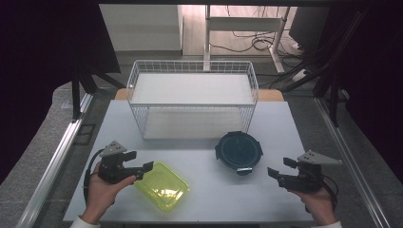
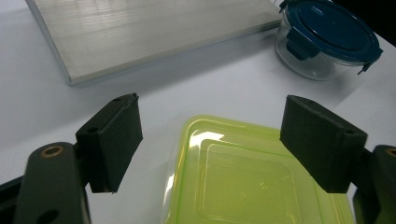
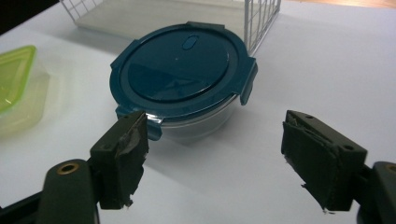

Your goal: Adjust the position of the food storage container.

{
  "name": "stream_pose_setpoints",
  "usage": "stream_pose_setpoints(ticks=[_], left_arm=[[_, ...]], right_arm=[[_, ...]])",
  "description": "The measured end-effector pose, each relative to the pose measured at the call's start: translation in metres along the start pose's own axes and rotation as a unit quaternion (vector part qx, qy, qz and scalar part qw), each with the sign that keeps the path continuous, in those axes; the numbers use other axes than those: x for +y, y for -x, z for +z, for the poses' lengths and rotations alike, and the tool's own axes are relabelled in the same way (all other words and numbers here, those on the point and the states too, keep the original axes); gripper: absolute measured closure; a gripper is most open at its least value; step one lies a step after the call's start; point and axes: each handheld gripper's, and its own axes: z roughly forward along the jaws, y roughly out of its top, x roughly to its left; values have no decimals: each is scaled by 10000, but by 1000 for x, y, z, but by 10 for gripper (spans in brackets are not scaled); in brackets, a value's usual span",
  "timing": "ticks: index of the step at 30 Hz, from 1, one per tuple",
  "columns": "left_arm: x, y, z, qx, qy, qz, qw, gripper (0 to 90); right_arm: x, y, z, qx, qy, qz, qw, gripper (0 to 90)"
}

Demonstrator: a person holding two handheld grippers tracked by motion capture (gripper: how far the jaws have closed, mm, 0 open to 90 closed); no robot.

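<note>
Nearest, the left claw (image 1: 145, 168) gapes wide and empty over the yellow-green container (image 1: 162, 185) on the table (image 1: 275, 128); the right claw (image 1: 274, 173), equally wide and empty, faces the blue-lidded round container (image 1: 238, 150); beyond stands the wire basket (image 1: 192, 99); seemingly pre-grasp, each next needing closure.
</note>
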Motion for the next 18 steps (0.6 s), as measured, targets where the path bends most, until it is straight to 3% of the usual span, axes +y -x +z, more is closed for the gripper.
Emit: stream_pose_setpoints(ticks=[10,18], left_arm=[[-6,-2,1,14,-68,-16,10000,204],[-9,-1,-5,2,-26,-98,9999,207]], right_arm=[[1,0,5,35,-160,9,9999,253],[7,-3,6,142,-138,-58,9998,288]])
